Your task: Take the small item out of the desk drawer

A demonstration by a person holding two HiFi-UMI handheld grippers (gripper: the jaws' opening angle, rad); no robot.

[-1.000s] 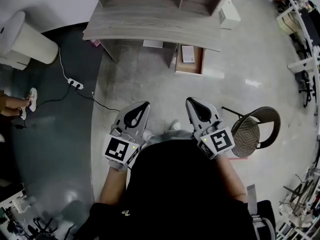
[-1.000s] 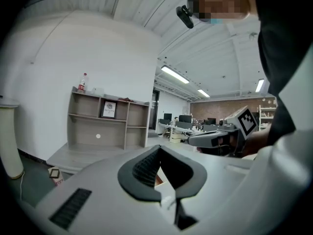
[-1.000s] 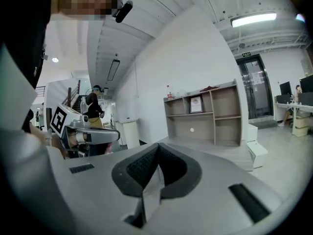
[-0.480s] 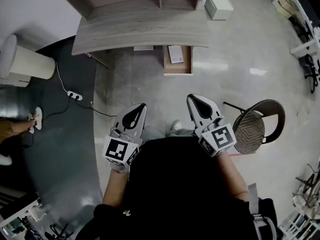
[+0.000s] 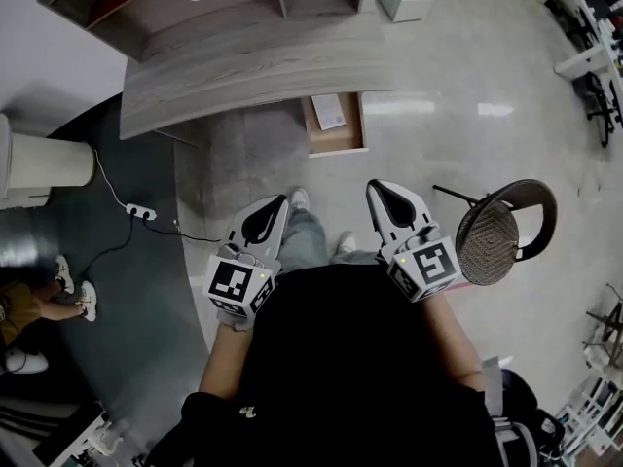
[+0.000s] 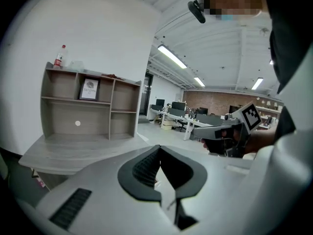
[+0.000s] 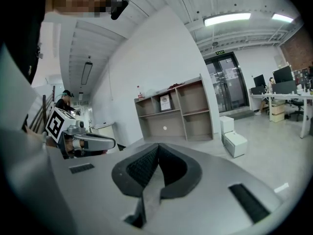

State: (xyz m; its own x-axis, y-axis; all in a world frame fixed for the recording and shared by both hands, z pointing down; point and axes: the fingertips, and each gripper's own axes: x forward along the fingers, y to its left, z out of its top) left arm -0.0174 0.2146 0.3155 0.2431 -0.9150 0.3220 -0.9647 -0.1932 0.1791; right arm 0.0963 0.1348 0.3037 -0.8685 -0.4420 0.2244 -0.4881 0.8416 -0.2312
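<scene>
**Walking up: counter nearer, drawer already open.**
The counter (image 5: 253, 66) has swung left and drawn closer in the head view over the last second, so I judge the reach into the drawer comes next. Its drawer (image 5: 341, 144) stands pulled out at upper centre. The left hand-held gripper (image 5: 280, 203) and right hand-held gripper (image 5: 376, 189) are closed and hold nothing. The small item (image 5: 329, 112), flat, pale and rectangular, lies in the drawer's upper part.

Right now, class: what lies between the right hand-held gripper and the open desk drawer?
Only bare floor, as the head view shows; nothing stands between the right hand-held gripper and the drawer.
</scene>
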